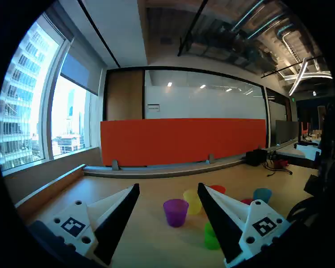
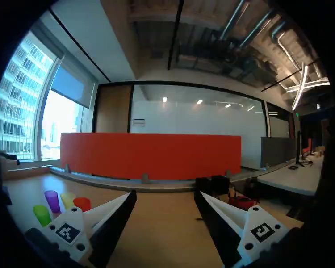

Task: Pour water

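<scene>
Ahead of the left gripper (image 1: 168, 185), cups crowd the desk (image 1: 154, 187). The purple cup (image 1: 175, 212) stands in line with the gap between its spread fingers, the yellow cup (image 1: 193, 200) just behind it. The green cup (image 1: 211, 236) is nearer on the right, the red cup (image 1: 217, 188) and blue cup (image 1: 262, 194) farther back. Bare desk lies left of them. Ahead of the right gripper (image 2: 165, 192), bare desk runs to the divider (image 2: 149, 155), with black gear (image 2: 214, 184) far right.

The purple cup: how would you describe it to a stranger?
Find the long orange panel at the back of the wooden desk. In front of it, the purple cup stands beside the yellow cup and the green cup; no other is purple.
</scene>
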Tool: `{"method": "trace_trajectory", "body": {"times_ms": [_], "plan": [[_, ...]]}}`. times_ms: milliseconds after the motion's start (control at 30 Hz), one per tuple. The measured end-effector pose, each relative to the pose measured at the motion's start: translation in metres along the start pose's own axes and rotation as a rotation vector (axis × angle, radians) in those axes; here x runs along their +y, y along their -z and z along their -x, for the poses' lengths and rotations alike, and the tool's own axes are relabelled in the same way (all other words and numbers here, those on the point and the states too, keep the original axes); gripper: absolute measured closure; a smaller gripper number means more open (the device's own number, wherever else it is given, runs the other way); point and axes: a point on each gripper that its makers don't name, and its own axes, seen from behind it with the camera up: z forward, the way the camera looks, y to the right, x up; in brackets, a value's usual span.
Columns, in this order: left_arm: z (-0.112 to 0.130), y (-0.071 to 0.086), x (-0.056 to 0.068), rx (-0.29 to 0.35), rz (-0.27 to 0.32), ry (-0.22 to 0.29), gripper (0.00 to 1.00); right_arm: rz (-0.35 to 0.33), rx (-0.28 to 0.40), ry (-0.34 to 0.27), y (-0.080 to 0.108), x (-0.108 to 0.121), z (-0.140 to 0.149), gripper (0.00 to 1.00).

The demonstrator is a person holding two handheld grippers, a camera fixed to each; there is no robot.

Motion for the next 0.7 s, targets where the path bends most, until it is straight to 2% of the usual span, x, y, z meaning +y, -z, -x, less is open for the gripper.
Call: {"method": "trace_trajectory", "body": {"times_ms": [133, 267, 367, 700], "plan": [[-0.004, -0.002, -0.005, 0.016, -0.020, -0.002, 0.04, 0.027, 0.017, -0.004, 0.002, 0.003, -0.005, 0.00], [-0.003, -0.007, -0.011, 0.015, -0.042, -0.026, 0.04, 0.044, 0.021, -0.005, 0.002, 0.006, -0.005, 0.00], [0.004, -0.009, -0.014, 0.016, -0.060, -0.043, 0.04, 0.049, 0.011, -0.003, 0.002, 0.006, -0.002, 0.00], [0.024, -0.015, -0.026, 0.027, -0.111, -0.055, 0.04, 0.063, 0.006, 0.017, 0.003, 0.009, -0.006, 0.00]]}}
